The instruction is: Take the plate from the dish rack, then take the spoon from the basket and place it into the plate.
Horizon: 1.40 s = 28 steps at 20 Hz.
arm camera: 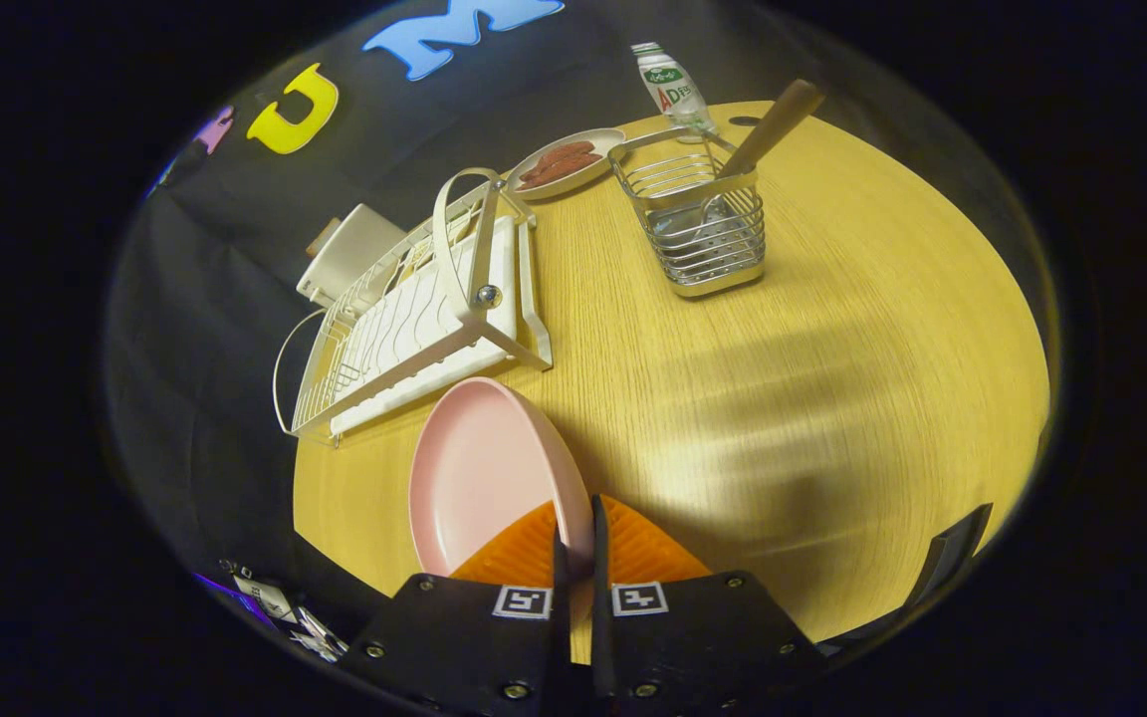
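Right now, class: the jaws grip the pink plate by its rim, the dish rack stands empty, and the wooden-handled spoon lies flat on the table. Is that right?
One part is wrong. The gripper view shows the spoon standing in the wire basket, not flat on the table. The rest holds: the gripper clamps the pink plate by its rim, and the dish rack is empty.

Probably staged booth: black cloth wall (235, 299), table (832, 349).

Wood-grain table (832, 329), matt; shiny metal wire basket (703, 224) (wooden spoon handle (773, 124) inside); smooth plate (479, 473).
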{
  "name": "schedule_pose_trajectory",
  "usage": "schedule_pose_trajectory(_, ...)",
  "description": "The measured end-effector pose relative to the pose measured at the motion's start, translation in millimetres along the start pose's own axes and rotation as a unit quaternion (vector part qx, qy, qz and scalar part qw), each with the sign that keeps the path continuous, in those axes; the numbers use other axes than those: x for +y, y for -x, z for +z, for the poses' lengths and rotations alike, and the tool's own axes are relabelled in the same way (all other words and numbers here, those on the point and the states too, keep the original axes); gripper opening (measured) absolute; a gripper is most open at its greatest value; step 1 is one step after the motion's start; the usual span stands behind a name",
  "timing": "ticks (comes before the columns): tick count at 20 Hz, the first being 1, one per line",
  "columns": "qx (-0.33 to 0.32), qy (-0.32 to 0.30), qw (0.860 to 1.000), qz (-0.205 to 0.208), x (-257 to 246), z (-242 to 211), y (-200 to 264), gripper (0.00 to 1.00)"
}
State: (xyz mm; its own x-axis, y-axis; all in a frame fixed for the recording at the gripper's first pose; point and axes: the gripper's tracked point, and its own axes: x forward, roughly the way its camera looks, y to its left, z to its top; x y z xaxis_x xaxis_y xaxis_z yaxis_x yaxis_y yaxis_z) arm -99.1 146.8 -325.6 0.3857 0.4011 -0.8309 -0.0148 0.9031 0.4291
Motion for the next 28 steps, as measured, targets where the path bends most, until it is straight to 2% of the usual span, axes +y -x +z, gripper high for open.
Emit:
schedule_pose_trajectory(2, -0.027, 0.026, 0.999, -0.004, -2.7, 13.5, 8.9, 0.21)
schedule_pose_trajectory(3, -0.047, 0.046, 0.998, -0.009, -3.7, 23.1, 18.0, 0.45)
schedule_pose_trajectory(4, -0.072, 0.072, 0.995, -0.02, -6.9, 33.5, 24.3, 0.57)
schedule_pose_trajectory(5, -0.104, 0.101, 0.989, -0.031, -7.9, 45.8, 35.0, 0.78)
schedule_pose_trajectory(9, -0.209, 0.182, 0.959, -0.055, -4.5, 82.2, 76.9, 0.78)
schedule_pose_trajectory(14, -0.3, 0.166, 0.938, -0.042, -7.5, 110.7, 111.8, 0.78)
schedule_pose_trajectory(20, -0.372, 0.192, 0.906, -0.063, -30.8, 136.7, 137.2, 0.78)
schedule_pose_trajectory(24, -0.426, 0.214, 0.875, -0.079, -48.4, 162.2, 140.7, 0.78)
schedule_pose_trajectory(26, -0.436, 0.216, 0.869, -0.087, -63.5, 175.2, 128.7, 0.78)
schedule_pose_trajectory(28, -0.432, 0.203, 0.874, -0.091, -78.5, 184.1, 115.4, 0.78)
